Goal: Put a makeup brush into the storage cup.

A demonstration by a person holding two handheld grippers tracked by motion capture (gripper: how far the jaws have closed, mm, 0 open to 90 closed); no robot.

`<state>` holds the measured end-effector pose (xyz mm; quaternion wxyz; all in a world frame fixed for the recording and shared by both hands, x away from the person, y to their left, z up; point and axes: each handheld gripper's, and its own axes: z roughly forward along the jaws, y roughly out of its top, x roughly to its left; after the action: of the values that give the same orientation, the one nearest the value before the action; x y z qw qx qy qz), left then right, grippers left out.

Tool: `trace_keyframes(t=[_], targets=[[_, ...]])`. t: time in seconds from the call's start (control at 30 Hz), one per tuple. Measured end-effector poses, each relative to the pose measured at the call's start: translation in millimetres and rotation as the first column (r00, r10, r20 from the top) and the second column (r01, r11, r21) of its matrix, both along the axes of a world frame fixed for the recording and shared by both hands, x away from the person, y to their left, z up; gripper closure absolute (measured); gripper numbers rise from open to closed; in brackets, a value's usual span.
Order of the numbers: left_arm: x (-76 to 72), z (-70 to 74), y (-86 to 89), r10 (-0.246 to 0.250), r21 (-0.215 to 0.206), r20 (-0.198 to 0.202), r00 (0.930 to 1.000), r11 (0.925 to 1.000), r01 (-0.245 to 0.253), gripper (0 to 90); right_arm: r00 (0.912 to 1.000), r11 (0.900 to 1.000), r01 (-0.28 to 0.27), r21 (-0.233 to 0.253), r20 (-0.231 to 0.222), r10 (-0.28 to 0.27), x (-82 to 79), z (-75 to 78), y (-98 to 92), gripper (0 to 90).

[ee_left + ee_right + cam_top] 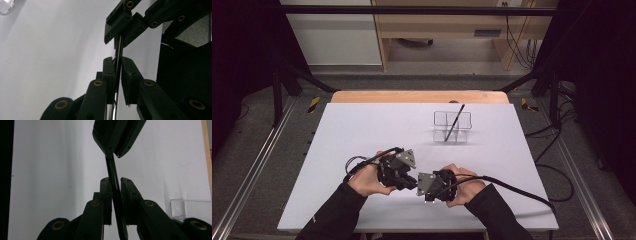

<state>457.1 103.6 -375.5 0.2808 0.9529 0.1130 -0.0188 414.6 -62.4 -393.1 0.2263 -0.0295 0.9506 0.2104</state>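
Observation:
Near the table's front edge, my left gripper and my right gripper meet tip to tip, each in a person's hand. In the left gripper view a thin dark pen with a shiny metal lower part runs between my left gripper and the right gripper above it. Both pairs of jaws are shut on the pen. The right gripper view has the same pen clamped in my right gripper and in the left gripper facing it.
A clear divided organiser stands at the back right of the white table sheet, with another dark pen leaning in it. Its corner appears as a clear box in the right gripper view. Cables trail from both grippers.

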Motion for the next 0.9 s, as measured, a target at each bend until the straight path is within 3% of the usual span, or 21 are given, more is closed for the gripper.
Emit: trace_keyframes(t=[0.3, 0.67, 0.77, 0.9], targets=[[1.1, -0.4, 0.9, -0.004, -0.003, 0.004, 1.0000, 1.0000, 0.004, 76.9, 0.9995, 1.000, -0.004, 0.018, -0.030, 0.005, -1.7, 0.2, -0.1, 84.2], [2.3, -0.6, 12.2, 0.041, -0.044, 0.080, 0.9959, 0.9983, -0.038, 47.8, 0.9982, 0.999, 0.035, 0.027, -0.049, -0.034, 3.2, -0.4, -0.8, 84.3], [2.8, 0.3, 17.4, 0.058, -0.061, 0.101, 0.9932, 0.9968, -0.052, 40.3, 0.9976, 0.998, 0.047, 0.030, -0.052, -0.046, 5.2, 0.0, -1.0, 84.2], [4.9, 0.9, 28.5, 0.118, -0.093, 0.121, 0.9856, 0.9898, -0.107, 33.3, 0.9966, 0.998, 0.059, 0.036, -0.059, -0.057, 8.0, -0.1, -2.9, 84.3]])
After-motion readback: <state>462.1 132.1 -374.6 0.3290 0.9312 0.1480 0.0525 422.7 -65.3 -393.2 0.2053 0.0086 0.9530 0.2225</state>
